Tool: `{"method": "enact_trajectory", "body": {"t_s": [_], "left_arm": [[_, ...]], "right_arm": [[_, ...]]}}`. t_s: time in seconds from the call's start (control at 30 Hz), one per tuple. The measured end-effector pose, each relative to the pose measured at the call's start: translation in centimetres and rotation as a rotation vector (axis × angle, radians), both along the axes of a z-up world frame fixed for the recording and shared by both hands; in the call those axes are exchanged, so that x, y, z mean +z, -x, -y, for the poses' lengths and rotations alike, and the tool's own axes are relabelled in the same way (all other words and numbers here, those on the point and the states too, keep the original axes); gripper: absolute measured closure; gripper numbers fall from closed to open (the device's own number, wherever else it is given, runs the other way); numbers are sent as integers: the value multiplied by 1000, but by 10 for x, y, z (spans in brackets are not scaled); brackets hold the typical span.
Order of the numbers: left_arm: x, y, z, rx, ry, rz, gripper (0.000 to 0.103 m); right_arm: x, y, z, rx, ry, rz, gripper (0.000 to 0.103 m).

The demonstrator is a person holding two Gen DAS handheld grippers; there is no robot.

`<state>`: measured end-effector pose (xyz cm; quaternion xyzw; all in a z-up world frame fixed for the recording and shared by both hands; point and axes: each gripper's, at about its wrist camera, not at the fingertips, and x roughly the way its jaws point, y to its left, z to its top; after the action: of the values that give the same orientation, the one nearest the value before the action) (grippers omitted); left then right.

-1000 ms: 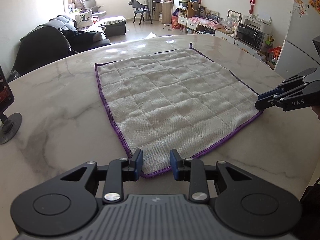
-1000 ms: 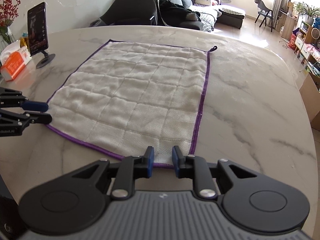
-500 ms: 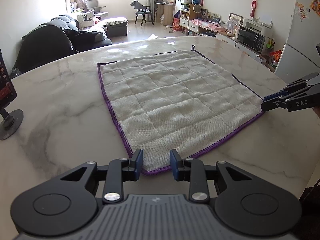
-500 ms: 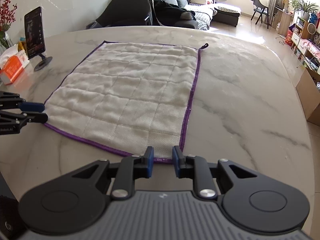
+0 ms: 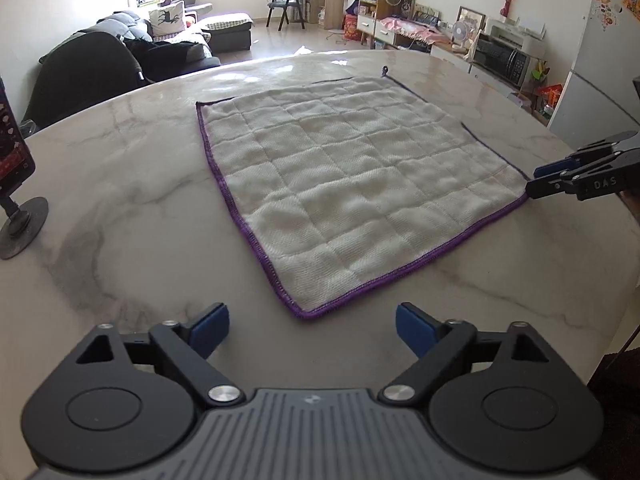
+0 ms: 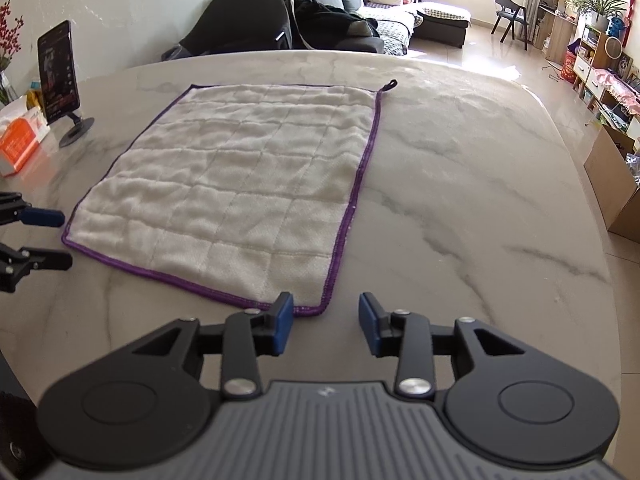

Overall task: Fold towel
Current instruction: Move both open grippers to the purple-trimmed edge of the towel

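A pale marble worktop [image 5: 120, 208] fills both views, and the towel [image 5: 352, 184], cream with a quilted grid and a purple hem, lies flat and fully spread across the middle of each frame, its small hanging loop [image 6: 390, 85] at the far corner. In the left wrist view the left tool [image 5: 312, 322] sits at the bottom centre with its blue pads spread very wide, having just been opening; the towel's near corner lies just ahead of the gap, untouched by either pad, so the tool holds nothing. In the right wrist view the right tool [image 6: 325, 318] sits at the bottom centre, its jaws partly apart after just opening as well; the near corner of the towel lies at the tip of the left-hand pad, and whether that pad brushes the hem cannot be told, but nothing is pinched. Seen at the right edge of the left view, the right tool bears the letters "DAS" on its side. At the upper left of the right view a phone on a round stand [image 6: 60, 76] stands upright beside an orange box [image 6: 20, 142]; its print is too small to read.
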<state>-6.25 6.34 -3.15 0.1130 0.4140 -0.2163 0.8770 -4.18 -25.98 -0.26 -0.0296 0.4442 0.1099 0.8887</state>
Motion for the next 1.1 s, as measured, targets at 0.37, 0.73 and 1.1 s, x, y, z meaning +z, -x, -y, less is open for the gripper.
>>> {"method": "enact_trajectory", "body": {"t_s": [0.37, 0.73, 1.1], "left_arm": [[2, 5, -17, 79, 90, -17, 11], [5, 6, -18, 145, 191, -28, 18], [4, 10, -11, 132, 157, 2, 23]], "right_arm": [[3, 3, 11, -28, -60, -30, 54], [1, 6, 10, -36, -105, -11, 58], [0, 4, 5, -30, -114, -1, 65]]}}
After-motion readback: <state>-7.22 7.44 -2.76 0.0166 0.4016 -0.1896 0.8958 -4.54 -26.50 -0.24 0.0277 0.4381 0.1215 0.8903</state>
